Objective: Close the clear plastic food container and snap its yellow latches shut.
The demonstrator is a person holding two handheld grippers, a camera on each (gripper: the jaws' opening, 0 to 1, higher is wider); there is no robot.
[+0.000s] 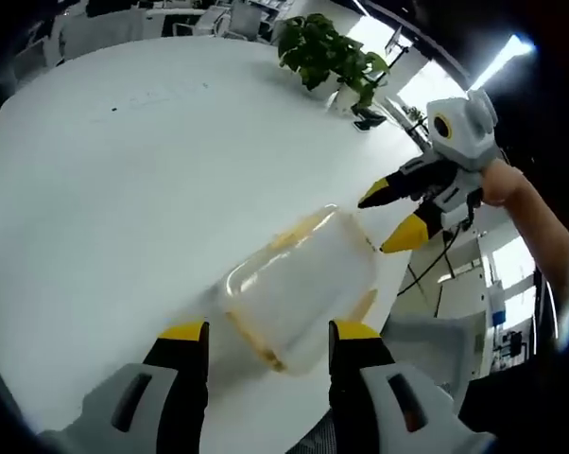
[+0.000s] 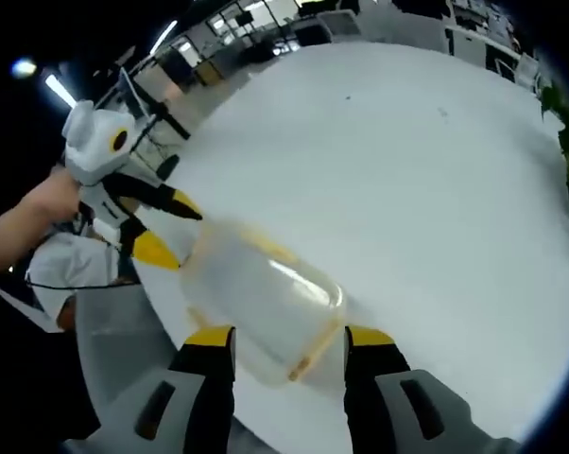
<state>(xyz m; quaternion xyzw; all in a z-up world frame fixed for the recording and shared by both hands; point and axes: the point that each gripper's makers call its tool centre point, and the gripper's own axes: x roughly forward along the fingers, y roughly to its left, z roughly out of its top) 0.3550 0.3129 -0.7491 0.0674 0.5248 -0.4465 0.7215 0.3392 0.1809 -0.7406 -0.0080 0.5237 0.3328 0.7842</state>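
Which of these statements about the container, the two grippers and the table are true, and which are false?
1. The clear container lies on a white table. True.
2. The left gripper is shut on the container. False: its jaws are open, one on each side of the container's near end.
3. The right gripper has open jaws. True.
4. A red cup stands beside the container. False: no cup is there; the table near it is bare.
5. A green plant stands at the table's far edge in the left gripper view. True.
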